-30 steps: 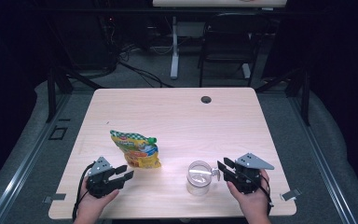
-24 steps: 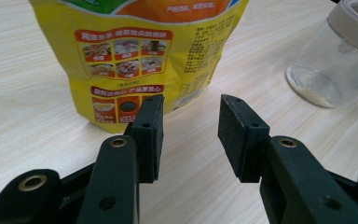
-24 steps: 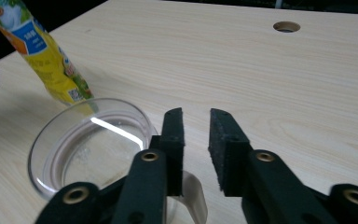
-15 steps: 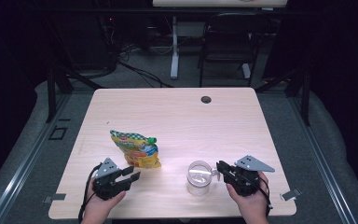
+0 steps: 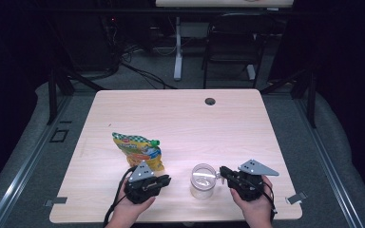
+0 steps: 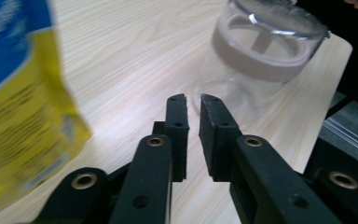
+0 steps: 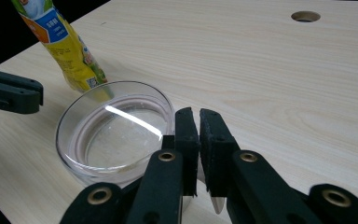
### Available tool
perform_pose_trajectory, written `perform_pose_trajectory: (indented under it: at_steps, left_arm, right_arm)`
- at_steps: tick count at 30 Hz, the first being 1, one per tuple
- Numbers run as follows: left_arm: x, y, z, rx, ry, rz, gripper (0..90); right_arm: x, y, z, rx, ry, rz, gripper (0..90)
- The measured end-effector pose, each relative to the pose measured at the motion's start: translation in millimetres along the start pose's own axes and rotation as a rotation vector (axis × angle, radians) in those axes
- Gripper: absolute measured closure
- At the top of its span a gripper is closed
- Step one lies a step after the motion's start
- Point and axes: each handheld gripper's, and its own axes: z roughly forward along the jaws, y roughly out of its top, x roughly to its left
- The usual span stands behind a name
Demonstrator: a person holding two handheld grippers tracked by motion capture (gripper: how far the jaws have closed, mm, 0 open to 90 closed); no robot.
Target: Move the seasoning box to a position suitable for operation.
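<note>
A clear round jar [image 5: 203, 180] stands open-topped near the table's front edge. A yellow and green snack bag [image 5: 138, 151] lies to its left. My left gripper [image 5: 166, 180] sits just below the bag and points at the jar [image 6: 261, 60]. Its jaws have just been closing to a narrow slit with nothing between them [image 6: 193, 100], and the bag [image 6: 23, 116] is at their left. My right gripper [image 5: 222, 171] is at the jar's right side. Its jaws have just closed over the rim [image 7: 195, 114], with a thin white tab [image 7: 216, 204] pinched between them.
The light wooden table [image 5: 180, 123] has a round cable hole [image 5: 210, 101] near its far edge. Beyond the table stand a chair [image 5: 228, 52] and a desk leg [image 5: 177, 47] on a dark floor. The other gripper's jaw tips [image 7: 11, 93] show left of the jar.
My left gripper has moved right, from left of the bag's lower end to below it, closer to the jar, and its jaws have narrowed. The right gripper's jaws have closed by the jar.
</note>
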Motion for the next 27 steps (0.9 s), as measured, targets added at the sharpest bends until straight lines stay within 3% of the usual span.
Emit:
perform_pose_trajectory:
  at_steps: [7,16,27]
  left_arm:
    - [-13.5,7.6,21.4,0.03,-0.058,0.025,90.0]
    - [-21.5,13.6,33.4,0.065,-0.072,0.051,90.0]
    - [-24.8,15.6,38.7,0.058,-0.09,0.062,90.0]
  right_arm:
    - [-0.4,-1.4,-0.1,-0.012,0.007,0.016,86.4]
    - [-0.4,-2.1,-0.8,-0.012,0.006,0.019,86.3]
    - [-1.5,-2.9,-0.3,-0.017,0.013,0.033,85.7]
